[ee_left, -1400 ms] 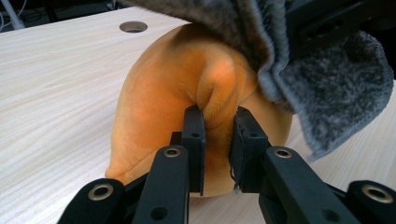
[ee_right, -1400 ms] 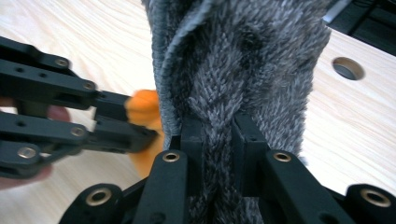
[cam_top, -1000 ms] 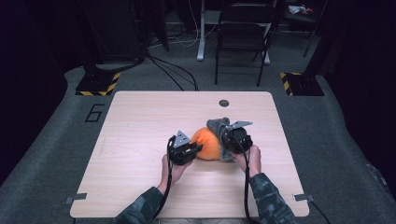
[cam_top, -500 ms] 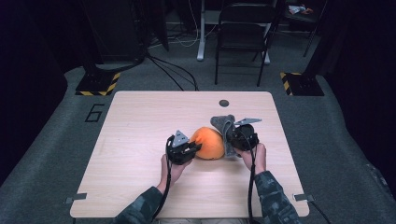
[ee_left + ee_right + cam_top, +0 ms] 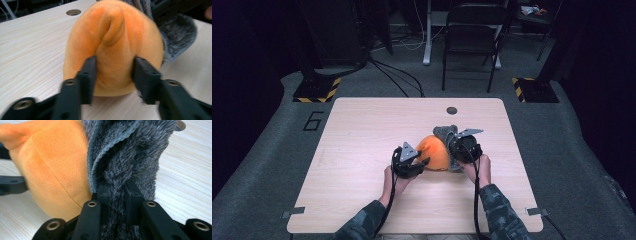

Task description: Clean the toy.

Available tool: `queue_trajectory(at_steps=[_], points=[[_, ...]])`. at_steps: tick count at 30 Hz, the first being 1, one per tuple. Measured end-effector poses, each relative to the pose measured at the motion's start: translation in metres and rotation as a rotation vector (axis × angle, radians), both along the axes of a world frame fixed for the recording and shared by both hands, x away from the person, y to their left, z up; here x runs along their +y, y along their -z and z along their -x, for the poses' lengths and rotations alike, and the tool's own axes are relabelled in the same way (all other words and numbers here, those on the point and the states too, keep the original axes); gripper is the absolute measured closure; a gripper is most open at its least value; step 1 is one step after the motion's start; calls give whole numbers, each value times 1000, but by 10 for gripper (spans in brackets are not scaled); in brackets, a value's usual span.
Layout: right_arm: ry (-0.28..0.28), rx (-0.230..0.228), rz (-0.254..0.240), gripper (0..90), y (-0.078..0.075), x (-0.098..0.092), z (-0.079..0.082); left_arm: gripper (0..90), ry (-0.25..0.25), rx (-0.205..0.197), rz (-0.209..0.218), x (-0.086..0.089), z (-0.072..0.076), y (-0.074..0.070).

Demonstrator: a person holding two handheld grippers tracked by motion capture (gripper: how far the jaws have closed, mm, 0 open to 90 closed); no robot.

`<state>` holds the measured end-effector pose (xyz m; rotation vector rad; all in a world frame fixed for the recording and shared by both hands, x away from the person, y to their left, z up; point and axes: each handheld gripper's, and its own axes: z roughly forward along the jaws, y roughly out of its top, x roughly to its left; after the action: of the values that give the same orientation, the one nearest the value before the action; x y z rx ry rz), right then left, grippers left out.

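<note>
An orange plush toy (image 5: 435,152) lies mid-table, with a grey fuzzy knit cloth (image 5: 444,132) draped against its right side. My left gripper (image 5: 424,162) reaches in from the left. Its jaws have just been opening and now stand open on either side of the orange plush toy's (image 5: 112,37) near end, which still lies between the left gripper's (image 5: 113,72) pads. My right gripper (image 5: 117,195) is shut on a fold of the grey cloth (image 5: 130,152), right beside the orange plush toy (image 5: 55,165). In the high view the right gripper (image 5: 457,150) sits at the toy's right.
The light wooden table (image 5: 362,130) has a round cable hole (image 5: 451,110) near its far edge. A black chair (image 5: 472,40) and floor cables stand beyond the table. The person's forearms come in from the near edge.
The left gripper's jaws stand a little wider around the orange plush toy than before. Both hands have stayed nearly in place, and the right gripper keeps hold of the grey cloth.
</note>
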<state>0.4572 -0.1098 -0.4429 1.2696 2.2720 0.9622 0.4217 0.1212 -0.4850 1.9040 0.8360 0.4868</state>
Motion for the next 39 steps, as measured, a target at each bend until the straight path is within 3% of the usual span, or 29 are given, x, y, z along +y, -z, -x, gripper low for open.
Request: queue_trajectory(at_steps=[2, 4, 7, 11, 12, 14, 19, 22, 28, 32, 34, 37, 39], points=[[3, -5, -9, 771, -3, -3, 0, 749, -9, -1, 3, 0, 0, -1], [6, 0, -30, 772, -10, -5, 1, 788, -15, -4, 8, 1, -2, -2], [-26, -50, -59, 772, -28, -2, 9, 801, -19, 12, 24, 2, -4, -4], [-80, -105, -72, 771, -43, 21, 24, 802, -11, 14, 26, -1, -3, -5], [-86, -99, -64, 770, -42, 26, 26, 802, -4, 22, 17, 0, -2, -5], [-100, -110, -3, 770, -33, 35, 24, 802, -10, 24, 19, 0, -2, -4], [-77, -92, 2, 770, -26, 34, 20, 801, -1, 35, 12, 1, -3, -4], [-78, -94, 31, 770, -22, 31, 20, 802, -5, 31, 12, 0, -3, -3], [-39, -52, 44, 770, -12, 14, 14, 803, -1, 38, 27, 0, -5, -2], [13, 13, 45, 770, 6, -4, 5, 802, 7, 42, 28, 1, -4, -2], [49, 75, 39, 770, 20, -15, -3, 801, 5, 40, 31, 1, -4, -1], [65, 148, 18, 768, 35, -24, -12, 800, 0, 29, 35, 2, -5, -1], [70, 166, 25, 767, 37, -26, -14, 800, 6, 34, 38, 3, -5, -1]])
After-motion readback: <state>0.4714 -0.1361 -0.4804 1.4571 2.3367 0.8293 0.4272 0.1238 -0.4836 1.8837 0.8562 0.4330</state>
